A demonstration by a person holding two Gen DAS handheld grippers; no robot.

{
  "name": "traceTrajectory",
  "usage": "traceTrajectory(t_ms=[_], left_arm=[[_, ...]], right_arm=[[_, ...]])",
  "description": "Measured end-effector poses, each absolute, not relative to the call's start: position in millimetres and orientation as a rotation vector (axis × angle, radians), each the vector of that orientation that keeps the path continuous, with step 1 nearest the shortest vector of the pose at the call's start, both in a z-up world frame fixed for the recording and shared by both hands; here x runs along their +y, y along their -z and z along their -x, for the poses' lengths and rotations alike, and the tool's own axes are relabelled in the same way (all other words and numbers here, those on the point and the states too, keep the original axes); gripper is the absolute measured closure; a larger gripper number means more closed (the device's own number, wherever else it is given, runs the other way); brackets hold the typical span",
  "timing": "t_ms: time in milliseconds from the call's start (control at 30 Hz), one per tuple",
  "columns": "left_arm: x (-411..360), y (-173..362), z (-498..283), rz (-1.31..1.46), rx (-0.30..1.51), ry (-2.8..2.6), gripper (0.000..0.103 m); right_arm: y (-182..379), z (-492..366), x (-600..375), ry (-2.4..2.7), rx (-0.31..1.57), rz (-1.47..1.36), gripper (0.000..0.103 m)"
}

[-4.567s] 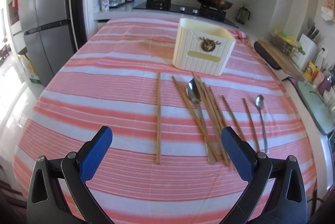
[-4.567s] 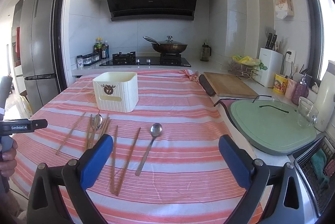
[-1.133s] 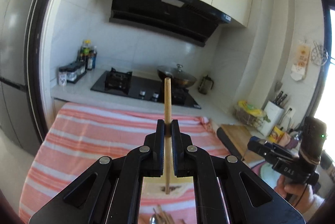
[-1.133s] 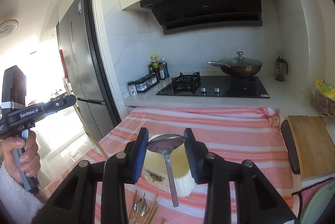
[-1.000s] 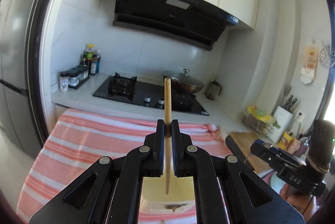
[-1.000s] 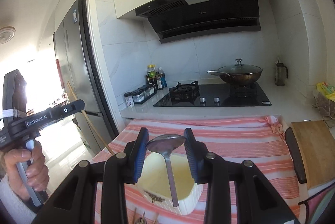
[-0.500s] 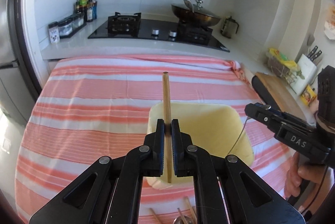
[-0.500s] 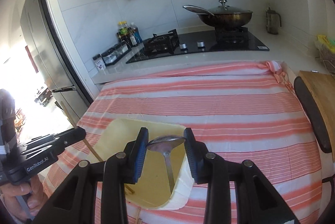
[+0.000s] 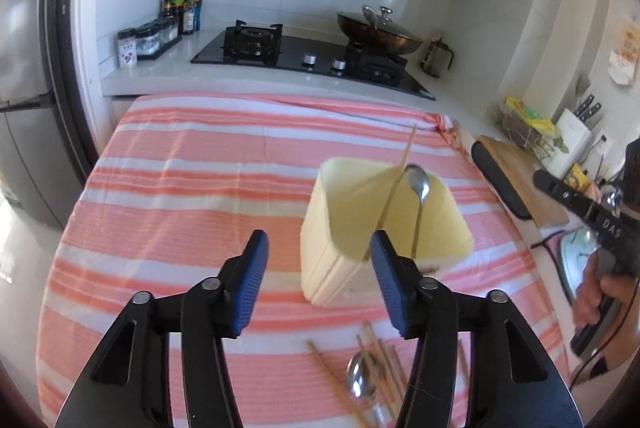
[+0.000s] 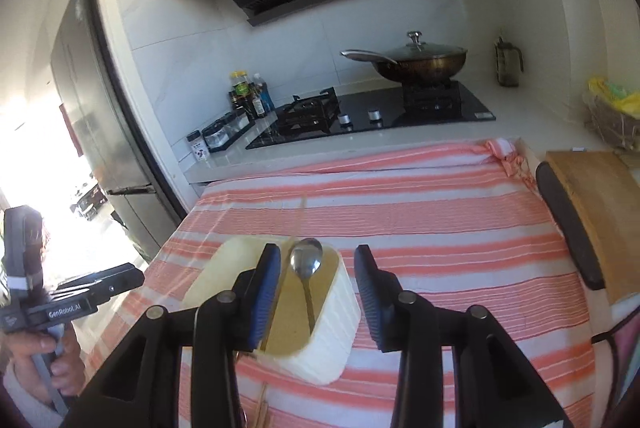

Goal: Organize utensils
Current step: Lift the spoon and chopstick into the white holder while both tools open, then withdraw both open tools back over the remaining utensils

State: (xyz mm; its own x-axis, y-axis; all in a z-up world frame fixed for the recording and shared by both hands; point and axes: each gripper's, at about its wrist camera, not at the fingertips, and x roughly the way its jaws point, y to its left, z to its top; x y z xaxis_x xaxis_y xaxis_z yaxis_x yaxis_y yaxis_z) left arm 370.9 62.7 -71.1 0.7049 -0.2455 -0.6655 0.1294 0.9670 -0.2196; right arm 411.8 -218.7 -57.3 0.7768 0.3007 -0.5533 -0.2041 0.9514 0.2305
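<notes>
1. While its jaws are opening, the left gripper (image 9: 316, 284) holds nothing — the blue pads stand well apart over the striped cloth (image 9: 180, 188), and the chopstick (image 9: 394, 188) leans free inside the cream holder (image 9: 348, 268).
2. The right gripper (image 10: 316, 292) is opening too; its pads flank the spoon (image 10: 306, 268) without pressing it, and the spoon stands bowl-up in the holder.
3. Risk, as I judge it: both pieces lean long and top-heavy against the rim, so a pad brushing either on the way out could tip it over the edge or nudge the light holder.
4. Another risk — the two grippers work close over one opening and could knock each other.
5. Count in the holder: one chopstick, one spoon.
6. Count left on the cloth: one spoon (image 9: 358, 380) amid loose chopsticks (image 9: 384, 360) — several, overlapped and partly hidden, so no firm number.
</notes>
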Motion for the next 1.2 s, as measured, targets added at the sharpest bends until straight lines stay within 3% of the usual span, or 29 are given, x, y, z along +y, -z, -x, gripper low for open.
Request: traceTrajectory(t_ms=[67, 267, 433, 1100, 1200], left_arm=[[69, 90, -338, 0.156, 0.796, 0.206, 0.033], [71, 168, -251, 0.248, 0.915, 0.137, 0.032], [54, 180, -223, 0.279, 0.901, 0.138, 0.032], [23, 193, -197, 0.217, 0.913, 0.126, 0.026], [23, 194, -198, 0.223, 0.914, 0.122, 0.026]], right_arm=[[55, -372, -221, -0.279, 0.620, -0.100, 0.057], [129, -256, -228, -0.202, 0.729, 0.055, 0.057], [196, -198, -229, -0.149, 0.852, 0.082, 0.056], [230, -186, -251, -0.039, 0.930, -0.023, 0.053], [230, -186, -250, -0.048, 0.931, -0.016, 0.048]])
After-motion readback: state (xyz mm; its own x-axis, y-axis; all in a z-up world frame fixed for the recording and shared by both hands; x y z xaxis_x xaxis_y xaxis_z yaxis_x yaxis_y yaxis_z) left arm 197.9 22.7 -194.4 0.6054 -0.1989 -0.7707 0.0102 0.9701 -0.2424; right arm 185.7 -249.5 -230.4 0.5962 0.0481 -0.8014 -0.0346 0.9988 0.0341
